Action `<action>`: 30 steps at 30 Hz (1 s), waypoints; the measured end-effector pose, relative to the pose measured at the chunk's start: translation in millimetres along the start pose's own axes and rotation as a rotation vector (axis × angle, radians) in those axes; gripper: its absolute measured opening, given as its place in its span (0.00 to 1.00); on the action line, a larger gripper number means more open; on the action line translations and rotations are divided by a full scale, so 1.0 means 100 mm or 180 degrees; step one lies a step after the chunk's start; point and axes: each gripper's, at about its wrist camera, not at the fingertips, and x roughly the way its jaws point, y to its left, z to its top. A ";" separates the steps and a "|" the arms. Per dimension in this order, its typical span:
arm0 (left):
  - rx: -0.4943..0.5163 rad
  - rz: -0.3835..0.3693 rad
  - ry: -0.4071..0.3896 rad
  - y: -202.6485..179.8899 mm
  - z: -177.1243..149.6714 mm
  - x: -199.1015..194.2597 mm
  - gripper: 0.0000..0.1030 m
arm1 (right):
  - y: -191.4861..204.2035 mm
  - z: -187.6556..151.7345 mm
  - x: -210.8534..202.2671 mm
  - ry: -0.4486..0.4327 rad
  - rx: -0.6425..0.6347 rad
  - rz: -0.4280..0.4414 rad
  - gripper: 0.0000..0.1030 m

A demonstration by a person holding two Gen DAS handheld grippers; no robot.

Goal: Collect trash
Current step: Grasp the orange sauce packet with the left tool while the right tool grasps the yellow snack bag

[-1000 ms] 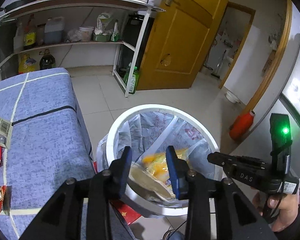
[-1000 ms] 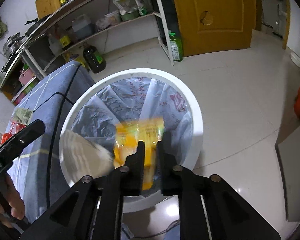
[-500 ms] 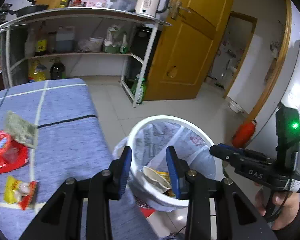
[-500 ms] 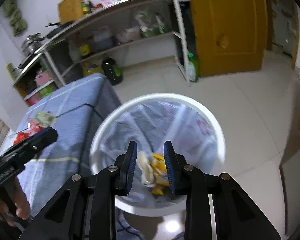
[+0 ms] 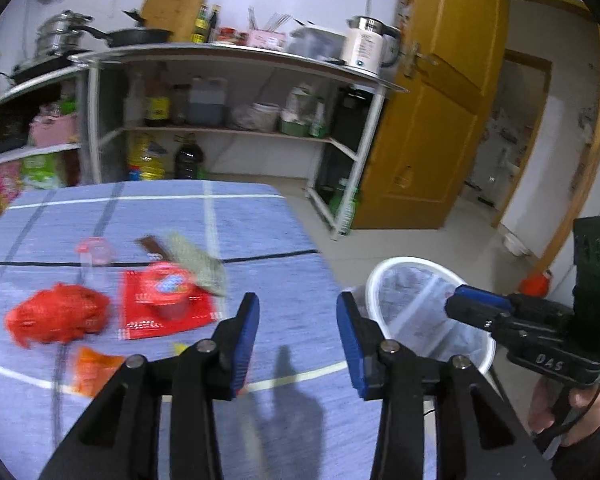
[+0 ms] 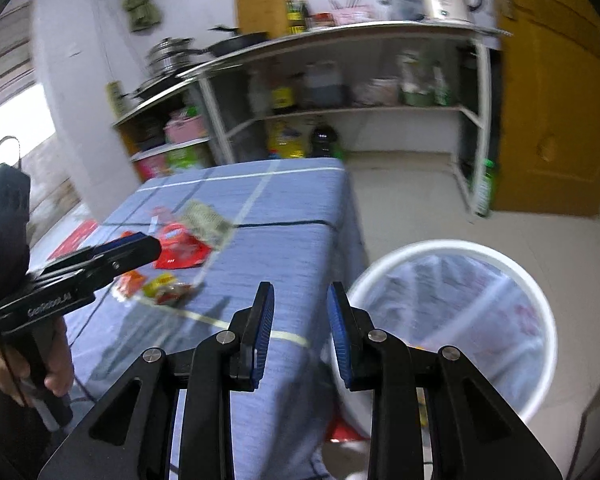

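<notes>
Hovering over the counter (image 5: pixel 260 240), my left hand-held gripper (image 5: pixel 297 340) gapes empty near red wrappers (image 5: pixel 164 304). My right hand-held gripper (image 6: pixel 300 336) is parted, empty, beside the bin (image 6: pixel 540 280).

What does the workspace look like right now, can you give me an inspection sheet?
Surface: table with a blue cloth.
Job's things: red wrapper, red bag, grey-green packet, orange wrapper on the cloth; white bin on the floor beside the table.
Clutter: nothing seen.
Grippers: left gripper open, empty; right gripper open, empty.
Cables: thin cable at the right handle.
Surroundings: shelf rack, kettle, yellow door.
</notes>
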 end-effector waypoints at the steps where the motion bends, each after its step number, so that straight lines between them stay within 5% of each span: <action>1: -0.0021 0.0045 -0.0013 0.08 -0.02 -0.04 0.42 | 0.07 0.00 0.04 0.0007 -0.0042 0.0047 0.28; 5: -0.0135 0.0233 -0.0024 0.41 -0.15 -0.17 0.43 | 0.31 0.01 0.20 0.0058 -0.0197 0.0207 0.29; 11: -0.0417 0.0455 0.0040 0.89 -0.35 -0.25 0.50 | 0.59 0.00 0.47 0.0196 -0.0418 0.0400 0.49; 30: -0.0783 0.0507 0.0521 1.44 -0.65 -0.05 0.63 | 1.30 -0.08 1.26 0.0632 -0.1420 0.0561 0.50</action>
